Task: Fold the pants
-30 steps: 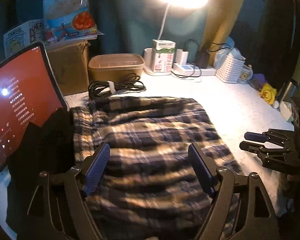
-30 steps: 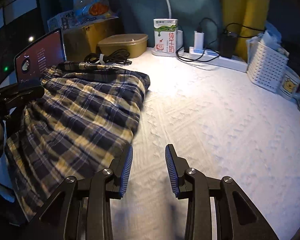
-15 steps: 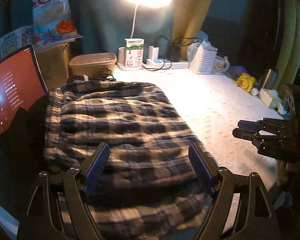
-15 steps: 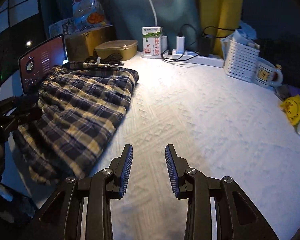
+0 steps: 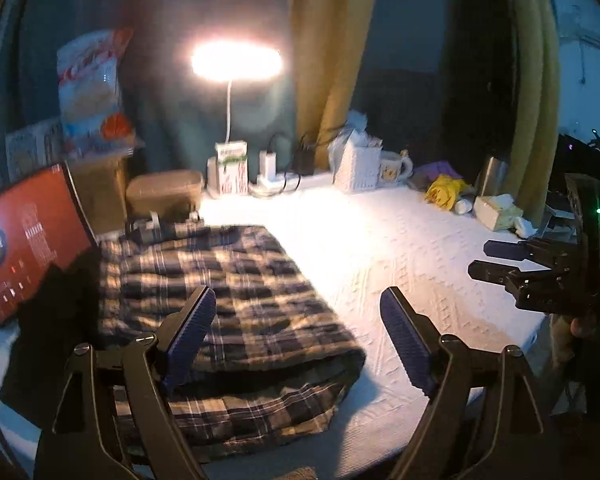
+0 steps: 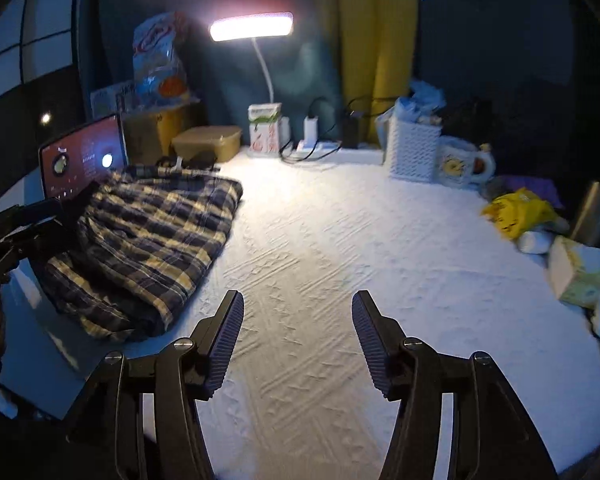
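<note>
The plaid pants (image 5: 228, 292) lie folded in a thick stack on the left of the white textured table cover (image 5: 400, 240); the right wrist view shows the plaid pants (image 6: 148, 232) at its left. My left gripper (image 5: 296, 332) hovers above the stack's near right corner, its jaws opening wide with nothing between them. My right gripper (image 6: 298, 336) hangs over bare cover to the right of the stack, jaws opening, nothing between them. The right gripper (image 5: 496, 260) also shows at the right edge of the left wrist view.
A tablet (image 5: 24, 240) with a red screen leans at the left, beside a cardboard box and a lidded tub (image 5: 164, 192). A lit desk lamp (image 5: 236, 60), carton, power strip, white basket (image 6: 414, 152), mug, yellow bag (image 6: 516, 212) and tissues line the back and right.
Both grippers have pulled back and risen, so more of the room shows. The right gripper's jaws have spread wider. The pants stay folded in place.
</note>
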Demonstrator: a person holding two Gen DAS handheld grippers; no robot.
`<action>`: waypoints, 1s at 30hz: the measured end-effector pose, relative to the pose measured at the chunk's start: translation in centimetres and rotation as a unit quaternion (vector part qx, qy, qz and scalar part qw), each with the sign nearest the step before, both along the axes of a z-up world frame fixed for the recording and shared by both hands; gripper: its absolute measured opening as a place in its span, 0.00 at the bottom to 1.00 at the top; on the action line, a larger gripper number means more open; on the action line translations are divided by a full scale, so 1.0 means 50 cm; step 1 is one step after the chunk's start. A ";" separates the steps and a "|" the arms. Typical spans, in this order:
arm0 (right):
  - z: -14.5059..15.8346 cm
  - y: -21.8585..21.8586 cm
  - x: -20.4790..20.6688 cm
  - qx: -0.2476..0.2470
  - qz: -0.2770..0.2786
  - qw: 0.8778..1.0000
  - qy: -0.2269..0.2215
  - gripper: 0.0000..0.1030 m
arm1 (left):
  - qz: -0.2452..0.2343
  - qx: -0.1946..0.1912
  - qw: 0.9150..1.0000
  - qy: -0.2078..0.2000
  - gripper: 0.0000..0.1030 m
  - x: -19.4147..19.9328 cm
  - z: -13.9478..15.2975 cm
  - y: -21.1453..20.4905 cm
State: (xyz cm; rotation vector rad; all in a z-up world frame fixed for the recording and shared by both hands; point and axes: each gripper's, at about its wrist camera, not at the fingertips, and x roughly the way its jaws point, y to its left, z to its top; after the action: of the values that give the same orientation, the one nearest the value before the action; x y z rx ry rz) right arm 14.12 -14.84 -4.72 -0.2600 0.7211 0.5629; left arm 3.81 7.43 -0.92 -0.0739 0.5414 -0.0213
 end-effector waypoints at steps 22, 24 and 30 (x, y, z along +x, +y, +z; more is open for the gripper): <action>0.172 -0.087 -0.123 0.060 -0.084 0.984 -0.144 1.00 | 0.089 0.051 0.989 -0.111 0.99 -0.079 0.089 -0.043; 0.170 -0.083 -0.124 0.059 -0.083 0.985 -0.142 1.00 | 0.090 0.042 0.989 -0.110 0.99 -0.079 0.087 -0.036; 0.170 -0.071 -0.127 0.059 -0.075 0.985 -0.144 1.00 | 0.094 0.033 0.989 -0.110 0.99 -0.086 0.083 -0.027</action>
State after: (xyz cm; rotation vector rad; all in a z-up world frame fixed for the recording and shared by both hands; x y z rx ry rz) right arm 7.75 -18.39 3.76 -0.1700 0.4204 0.4128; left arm -0.46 6.07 3.21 -0.0559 0.3118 0.1705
